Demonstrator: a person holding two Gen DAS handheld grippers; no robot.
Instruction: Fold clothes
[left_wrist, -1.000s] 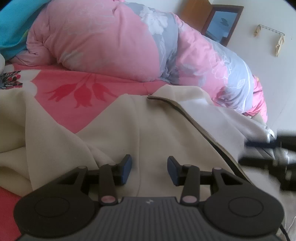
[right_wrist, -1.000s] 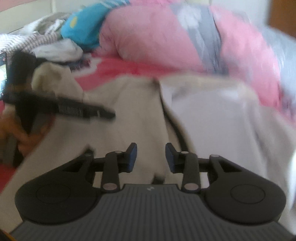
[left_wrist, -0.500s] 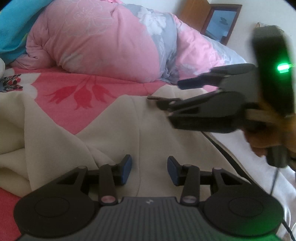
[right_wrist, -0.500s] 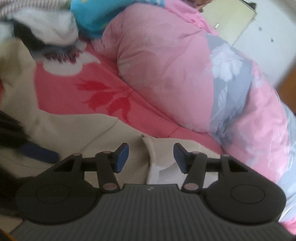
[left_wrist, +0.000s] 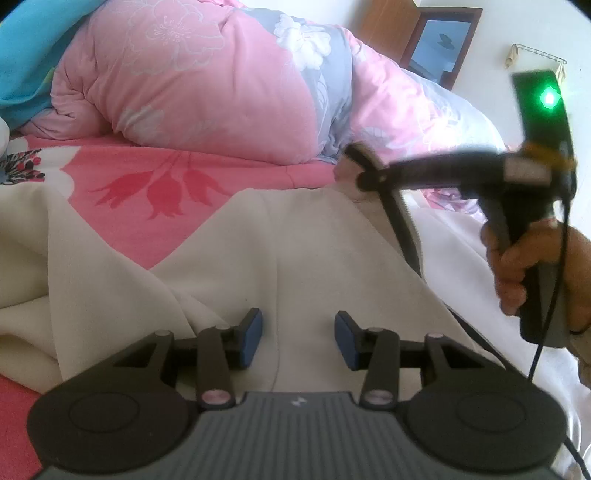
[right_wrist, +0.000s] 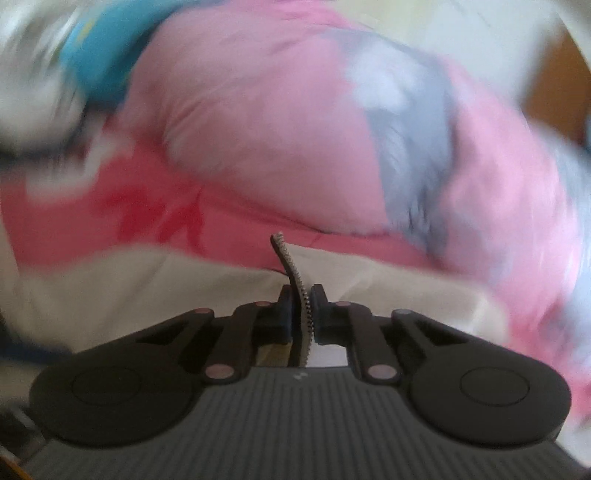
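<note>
Your right gripper (right_wrist: 298, 314): jaws closing, pinching the cream jacket's (left_wrist: 314, 258) zipper edge (right_wrist: 295, 284). Your left gripper (left_wrist: 298, 339): jaws apart, empty, above the jacket.

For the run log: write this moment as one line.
stage: grasp | right tongs: closing on zipper edge of cream jacket | left tongs: open over jacket, nothing held | fold: not yet
</note>
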